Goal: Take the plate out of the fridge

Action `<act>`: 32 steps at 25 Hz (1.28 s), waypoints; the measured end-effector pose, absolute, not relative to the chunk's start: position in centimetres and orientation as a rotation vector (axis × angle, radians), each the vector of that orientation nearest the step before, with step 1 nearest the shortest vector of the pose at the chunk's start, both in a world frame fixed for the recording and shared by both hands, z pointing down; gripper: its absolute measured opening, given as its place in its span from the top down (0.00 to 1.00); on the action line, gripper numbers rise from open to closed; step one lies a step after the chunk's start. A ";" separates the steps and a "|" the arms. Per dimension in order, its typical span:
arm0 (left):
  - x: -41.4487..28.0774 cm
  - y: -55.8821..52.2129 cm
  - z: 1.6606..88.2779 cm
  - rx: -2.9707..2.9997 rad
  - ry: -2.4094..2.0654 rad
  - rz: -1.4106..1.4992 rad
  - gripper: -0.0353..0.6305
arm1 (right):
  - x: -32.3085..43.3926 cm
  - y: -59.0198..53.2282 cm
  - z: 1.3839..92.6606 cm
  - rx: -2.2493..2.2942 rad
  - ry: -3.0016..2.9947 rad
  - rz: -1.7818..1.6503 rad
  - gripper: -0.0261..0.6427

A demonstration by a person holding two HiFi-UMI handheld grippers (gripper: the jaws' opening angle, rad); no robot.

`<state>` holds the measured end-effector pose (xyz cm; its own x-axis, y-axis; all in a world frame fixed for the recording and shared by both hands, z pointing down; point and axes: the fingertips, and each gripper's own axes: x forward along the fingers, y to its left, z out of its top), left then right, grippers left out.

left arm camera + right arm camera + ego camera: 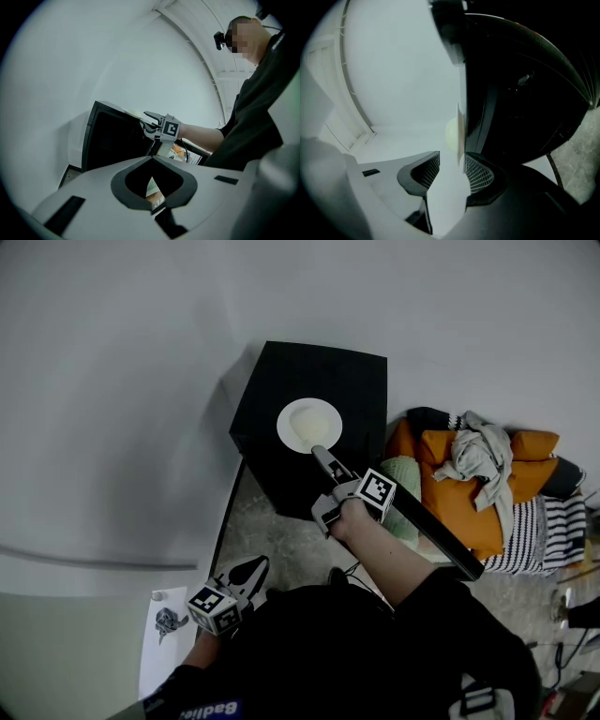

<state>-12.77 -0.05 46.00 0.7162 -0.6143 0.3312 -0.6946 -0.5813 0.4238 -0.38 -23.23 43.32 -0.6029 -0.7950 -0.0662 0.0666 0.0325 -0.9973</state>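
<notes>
A white plate [307, 423] lies on top of the black mini fridge [361, 381], near its front edge. My right gripper [319, 451] reaches level to the plate's near rim. In the right gripper view the plate [461, 126] shows edge-on in the gap of the right gripper [452, 161], close against one pad [480, 173]; the other pad stands apart, so the jaws are open. My left gripper [255, 568] hangs low at the left, by my body, with its tips together on nothing. From the left gripper [152, 159] I see the right gripper [147, 117] at the fridge [112, 140].
The fridge door [441, 540] stands open to the right, past my right forearm. Orange cushions and crumpled clothes [478, 474] are piled right of the fridge. A sheet of paper with a drawing [167, 624] lies at the lower left. A pale wall rises behind the fridge.
</notes>
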 end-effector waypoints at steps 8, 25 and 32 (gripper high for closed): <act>-11.2 -0.4 45.7 2.414 -0.960 0.204 0.95 | -0.8 -19.5 43.2 -0.708 1.794 -1.658 0.74; -8.4 -0.5 44.7 2.500 -0.852 0.218 0.95 | -3.6 -9.6 45.6 -0.556 2.404 -1.524 0.74; -8.1 -0.3 44.8 2.532 -0.825 0.234 0.95 | -5.2 -5.5 45.1 -0.398 2.831 -1.161 0.88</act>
<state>-8.12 -0.29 44.78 0.8053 -0.5137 0.2961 -0.5926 -0.7123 0.3761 -5.17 -5.49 45.10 -0.9651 -0.2579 0.0454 -0.2156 0.6840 -0.6969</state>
